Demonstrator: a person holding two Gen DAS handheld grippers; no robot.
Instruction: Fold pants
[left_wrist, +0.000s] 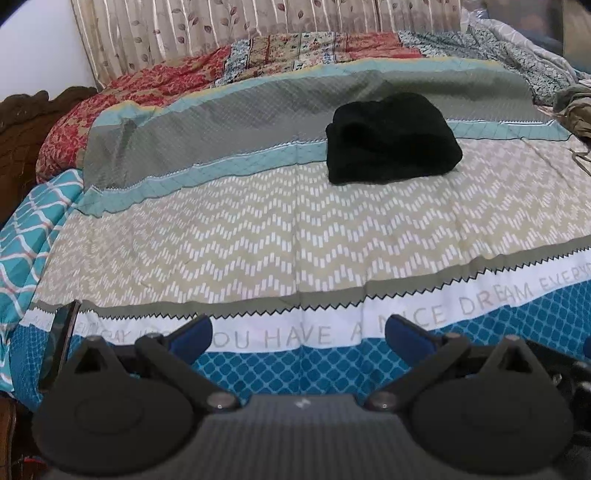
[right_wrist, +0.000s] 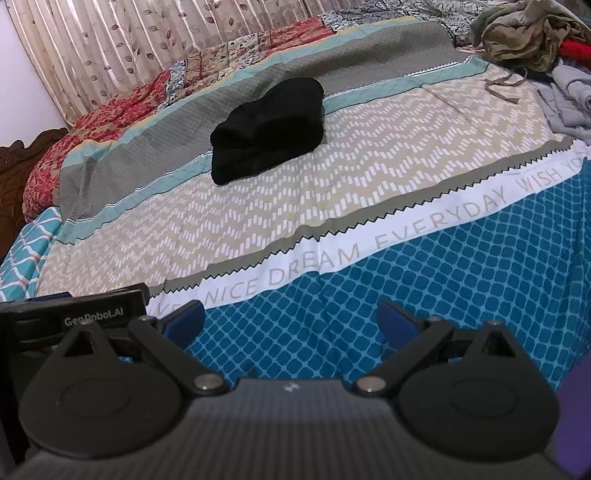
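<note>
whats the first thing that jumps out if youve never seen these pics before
The black folded pants stand out, a dark bundle alone mid-bed on the patterned bedspread. Next, its white band of grey lettering near the front edge. Both tools, left and right, hang open and empty.

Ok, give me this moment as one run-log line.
pants: black pants folded in a bundle on bedspread | left gripper: open, empty, apart from pants | right gripper: open, empty | clothes pile: untouched at far right
</note>
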